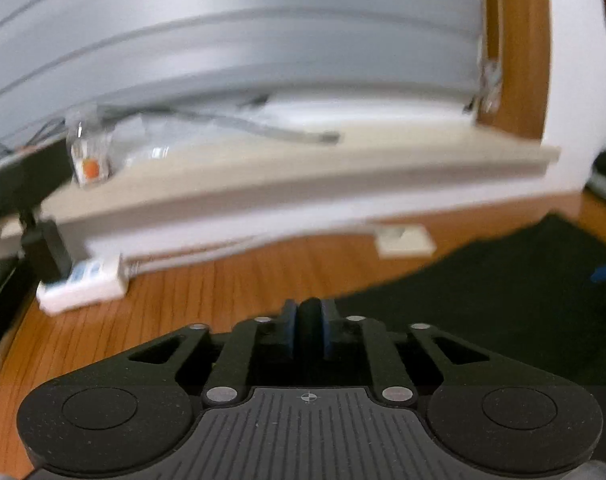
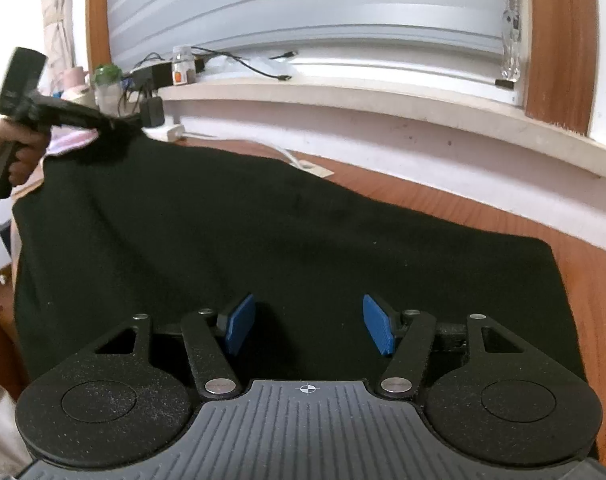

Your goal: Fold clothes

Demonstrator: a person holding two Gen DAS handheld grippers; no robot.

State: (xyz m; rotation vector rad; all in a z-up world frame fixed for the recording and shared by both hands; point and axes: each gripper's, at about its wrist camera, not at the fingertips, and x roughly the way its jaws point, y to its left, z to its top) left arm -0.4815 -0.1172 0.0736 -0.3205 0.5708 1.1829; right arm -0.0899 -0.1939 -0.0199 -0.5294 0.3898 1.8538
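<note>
Black garment (image 2: 287, 240) spread over a reddish wooden floor (image 2: 591, 280), near edge under the right gripper (image 2: 309, 324), far edge curving toward the white wall below a pale window sill (image 2: 383, 96). Right-hand edge of the cloth straight and free, with bare boards beyond it. Far left corner lifted off the floor and pinched in the left gripper (image 2: 115, 124), held by a hand (image 2: 11, 152) at the frame's left margin. In the left wrist view, blue pads (image 1: 289, 330) nearly together, clamped on a thin fold of dark cloth between them; picture heavily blurred. Right gripper open, blue pads well apart over the cloth, nothing gripped. Open floor between the garment's far edge and the wall, apart from a white power strip (image 1: 83, 284) and a pale socket block (image 1: 403, 240). On the sill, cables, a black box and a clear jar (image 2: 183, 66) with an orange mark; no writing legible anywhere.
</note>
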